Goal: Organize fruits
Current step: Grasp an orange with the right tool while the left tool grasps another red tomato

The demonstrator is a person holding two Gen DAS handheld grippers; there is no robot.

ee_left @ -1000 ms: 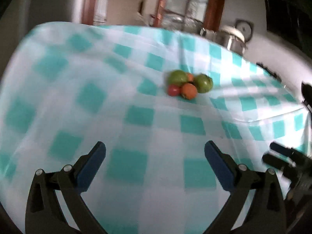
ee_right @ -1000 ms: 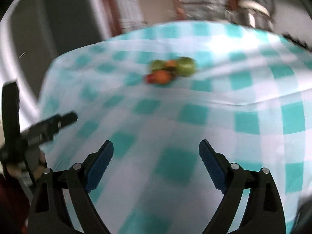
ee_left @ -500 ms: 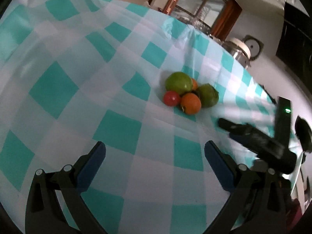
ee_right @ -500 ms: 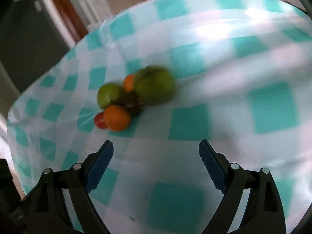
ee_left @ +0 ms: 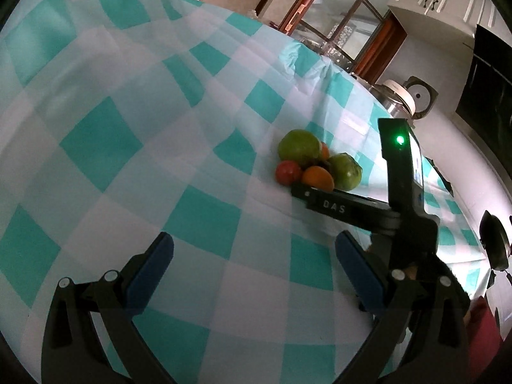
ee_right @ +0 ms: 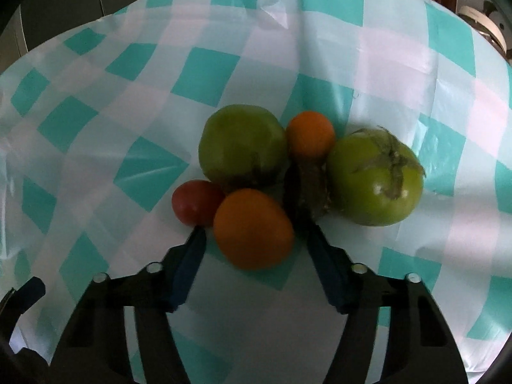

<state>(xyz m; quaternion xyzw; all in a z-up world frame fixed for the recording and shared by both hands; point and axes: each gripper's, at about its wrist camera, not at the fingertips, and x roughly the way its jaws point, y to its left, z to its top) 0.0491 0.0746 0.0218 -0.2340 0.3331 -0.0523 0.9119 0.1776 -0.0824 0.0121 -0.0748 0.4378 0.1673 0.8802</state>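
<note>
A cluster of fruit lies on the teal-and-white checked tablecloth (ee_right: 128, 121): two green tomatoes (ee_right: 243, 145) (ee_right: 374, 177), a large orange fruit (ee_right: 252, 232), a small orange one (ee_right: 310, 136), a small red one (ee_right: 196, 201) and a dark lump (ee_right: 307, 192) in the middle. My right gripper (ee_right: 254, 233) is open, its fingertips on either side of the large orange fruit, not closed on it. My left gripper (ee_left: 254, 248) is open and empty, well short of the cluster (ee_left: 316, 163). The right gripper's body (ee_left: 396, 198) shows in the left wrist view beside the fruit.
The cloth (ee_left: 128, 128) has folds and a raised crease at its far edge. Beyond the table stand a metal pot with a lid (ee_left: 396, 99), a wooden-framed glass door (ee_left: 336, 16) and white wall cabinets (ee_left: 441, 0).
My right gripper moved forward to the fruit cluster and now straddles the large orange fruit. My left gripper moved closer over the cloth; both stayed open.
</note>
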